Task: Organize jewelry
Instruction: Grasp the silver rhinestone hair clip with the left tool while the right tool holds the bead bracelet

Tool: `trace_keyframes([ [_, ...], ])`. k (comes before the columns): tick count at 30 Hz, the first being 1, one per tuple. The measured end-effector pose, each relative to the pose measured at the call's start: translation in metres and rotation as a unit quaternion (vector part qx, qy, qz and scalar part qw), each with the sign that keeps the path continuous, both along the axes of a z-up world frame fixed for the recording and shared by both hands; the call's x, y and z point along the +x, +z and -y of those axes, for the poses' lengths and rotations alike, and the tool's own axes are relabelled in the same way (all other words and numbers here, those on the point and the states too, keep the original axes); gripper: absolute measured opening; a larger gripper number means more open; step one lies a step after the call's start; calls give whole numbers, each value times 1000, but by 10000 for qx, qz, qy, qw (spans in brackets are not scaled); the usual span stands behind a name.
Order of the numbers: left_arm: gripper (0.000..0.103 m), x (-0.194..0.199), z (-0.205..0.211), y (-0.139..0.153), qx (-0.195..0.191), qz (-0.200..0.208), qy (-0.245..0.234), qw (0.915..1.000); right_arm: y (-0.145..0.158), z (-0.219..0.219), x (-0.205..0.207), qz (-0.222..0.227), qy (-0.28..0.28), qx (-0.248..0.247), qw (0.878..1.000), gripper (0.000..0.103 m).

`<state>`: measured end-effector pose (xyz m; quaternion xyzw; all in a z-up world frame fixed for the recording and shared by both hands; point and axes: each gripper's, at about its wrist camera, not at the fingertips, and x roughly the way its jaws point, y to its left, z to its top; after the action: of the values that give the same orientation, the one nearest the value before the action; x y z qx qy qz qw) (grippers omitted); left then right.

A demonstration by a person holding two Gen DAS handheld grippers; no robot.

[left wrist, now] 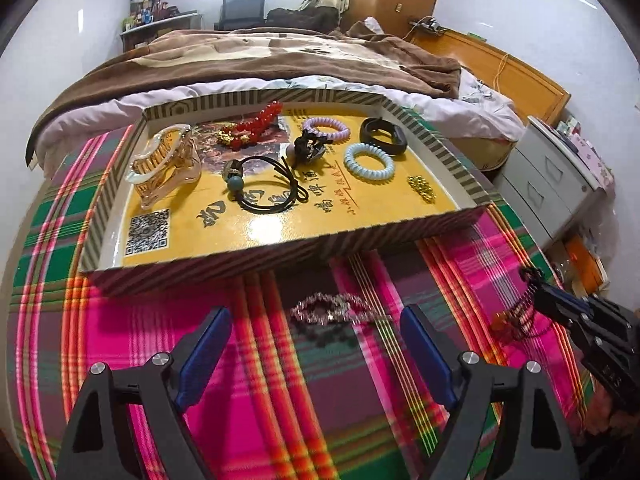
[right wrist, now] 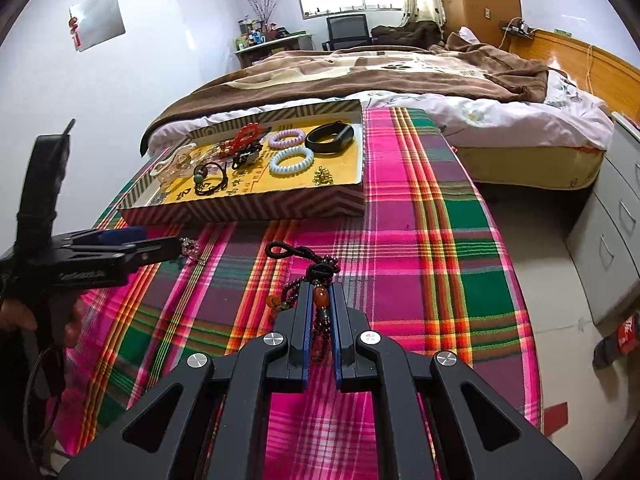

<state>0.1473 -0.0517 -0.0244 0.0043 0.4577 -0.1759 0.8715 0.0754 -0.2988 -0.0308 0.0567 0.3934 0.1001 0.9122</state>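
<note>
A sparkly pink-silver bracelet [left wrist: 332, 310] lies on the plaid cloth, just ahead of my left gripper [left wrist: 316, 316], whose blue pads [left wrist: 208, 336] stand wide apart and touch nothing. In the right wrist view that left gripper [right wrist: 160, 242] comes in from the left beside the bracelet [right wrist: 190, 246]. My right gripper [right wrist: 320, 286] is shut on a dark beaded necklace [right wrist: 320, 296] with an amber bead and a black cord loop. It hangs over the cloth, and in the left wrist view the necklace [left wrist: 516, 316] dangles from that gripper [left wrist: 532, 284]. The striped tray [left wrist: 280, 248] holds other jewelry.
The tray [right wrist: 248, 208] holds a clear hair claw [left wrist: 164, 164], red beads [left wrist: 256, 124], a black hair tie [left wrist: 260, 188], purple [left wrist: 326, 128] and blue [left wrist: 370, 162] coil ties, a black band [left wrist: 382, 136] and a gold piece [left wrist: 422, 188]. A bed lies behind, grey drawers [right wrist: 616, 232] at right.
</note>
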Motion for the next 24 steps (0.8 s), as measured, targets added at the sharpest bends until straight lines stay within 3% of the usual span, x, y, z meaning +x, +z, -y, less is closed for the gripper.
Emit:
trace_keyframes([
  [6, 86, -9, 13, -7, -365, -244, -437, 9981, -3, 2, 2, -21, -23, 44, 10000, 8],
  [13, 86, -32, 21, -5, -469, -210, -917, 9945, -7, 7, 2, -61, -98, 85, 9999, 8],
  [19, 86, -10, 4, 7, -119, 201, -480, 9986, -10, 7, 3, -98, -88, 100, 9999, 8],
  [24, 86, 6, 10, -2, 375, 229, -627, 9971, -13, 6, 3, -130, -84, 121, 9998, 8],
])
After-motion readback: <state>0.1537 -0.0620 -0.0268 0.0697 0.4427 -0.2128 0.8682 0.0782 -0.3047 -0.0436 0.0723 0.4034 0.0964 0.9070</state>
